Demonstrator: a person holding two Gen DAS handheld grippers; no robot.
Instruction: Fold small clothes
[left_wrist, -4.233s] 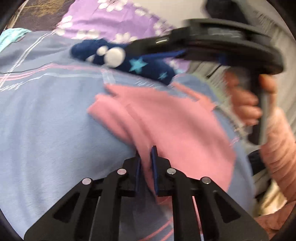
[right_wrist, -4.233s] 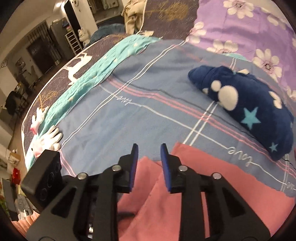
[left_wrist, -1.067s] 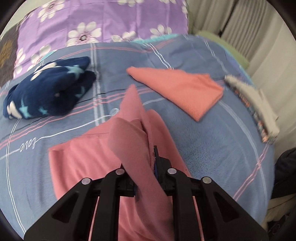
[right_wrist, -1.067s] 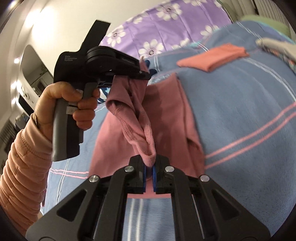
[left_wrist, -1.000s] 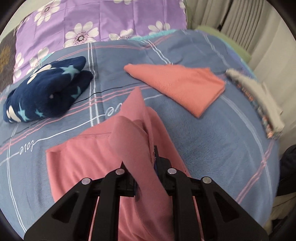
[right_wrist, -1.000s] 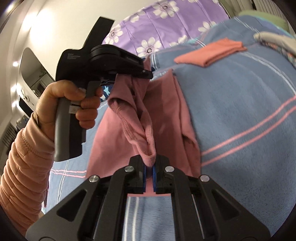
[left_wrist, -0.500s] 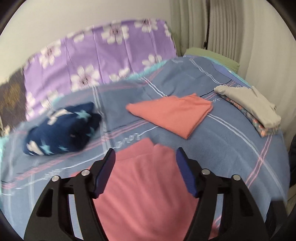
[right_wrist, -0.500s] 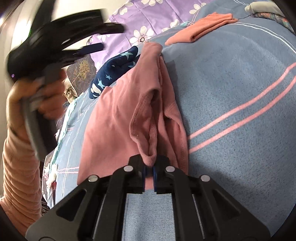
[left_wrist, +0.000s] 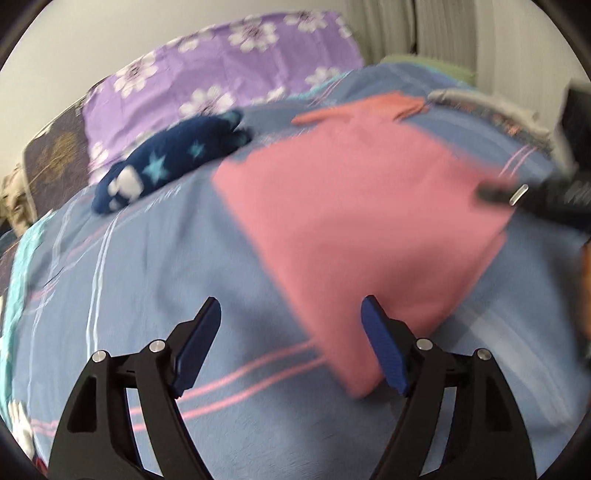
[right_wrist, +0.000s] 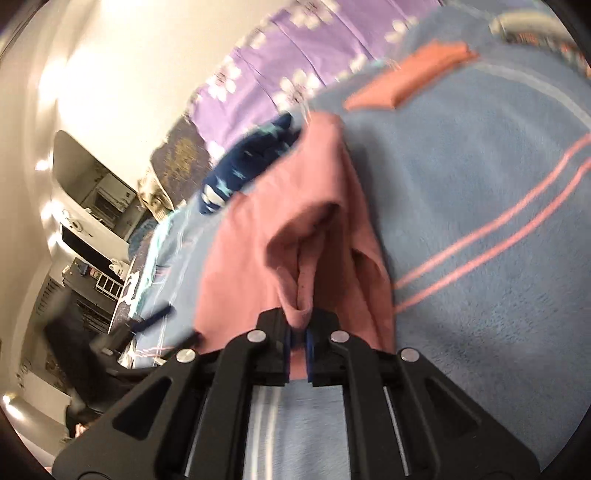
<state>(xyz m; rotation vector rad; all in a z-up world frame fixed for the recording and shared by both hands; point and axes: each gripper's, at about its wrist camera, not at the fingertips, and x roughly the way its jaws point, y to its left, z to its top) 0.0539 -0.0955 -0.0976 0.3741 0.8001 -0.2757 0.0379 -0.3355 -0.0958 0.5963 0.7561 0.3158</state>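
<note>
One end pinched, one claw free over the pink garment

Our right claw (right_wrist: 298, 341) is clenched on a bunched edge of the pink garment (left_wrist: 354, 221), which lies mostly flat on the bed (left_wrist: 147, 258), probably to lay the fold down. Our left claw (left_wrist: 291, 343) hangs released above it. Motion blur hides the garment's hems and far corners.

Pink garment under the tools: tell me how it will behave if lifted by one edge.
The pink garment probably goes floppy: it bunches into soft folds where the right tool pinches it. It looks light and thin, lying flat on the blue blanket. Unheld parts would likely sag and unfold.
</note>
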